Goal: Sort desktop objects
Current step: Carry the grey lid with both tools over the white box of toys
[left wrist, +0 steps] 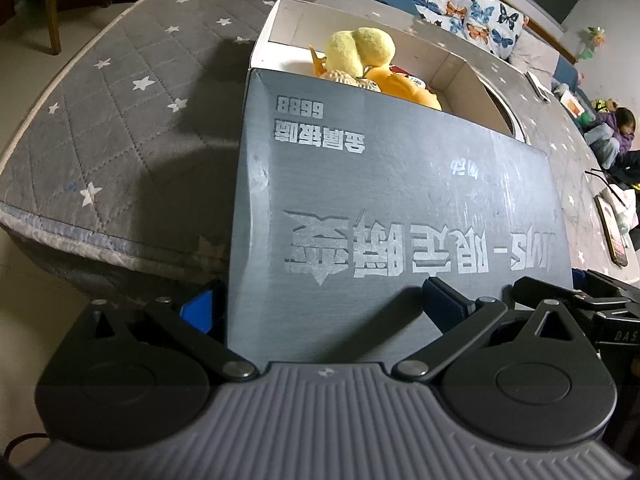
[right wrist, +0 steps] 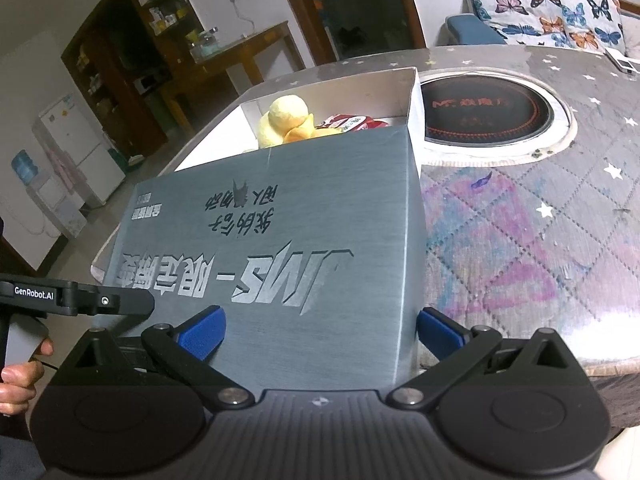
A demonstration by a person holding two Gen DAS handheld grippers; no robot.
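A: What lies around the box?

B: A grey quilted table cover (right wrist: pixel 560 184) with white stars, and a round black hotplate (right wrist: pixel 486 110) sunk into the table just right of the box (right wrist: pixel 400 92). Behind are a butterfly-print cushion (right wrist: pixel 560 16) and a wooden desk (right wrist: pixel 244 52). The grey lid (left wrist: pixel 392 208) fills most of both views and hides much of what is inside.

A: How many things are in there?

B: One yellow plush toy (left wrist: pixel 360 54), one orange soft thing (left wrist: pixel 404 88) against it, and one red-and-white packet (right wrist: pixel 352 122). One box, one lid.

A: And the lid itself?

B: Brushed grey card with pale upside-down lettering, scuffed, tilted over the near end of the white-walled box, which sits on the table.

A: The grippers?

B: The left gripper (left wrist: pixel 320 304) has its blue pads spread, one on each side of the lid's near edge. The right gripper (right wrist: pixel 320 330) is likewise spread at the lid's right corner. I cannot tell whether either is pressing the lid. A hand (right wrist: pixel 20 376) shows at the left.
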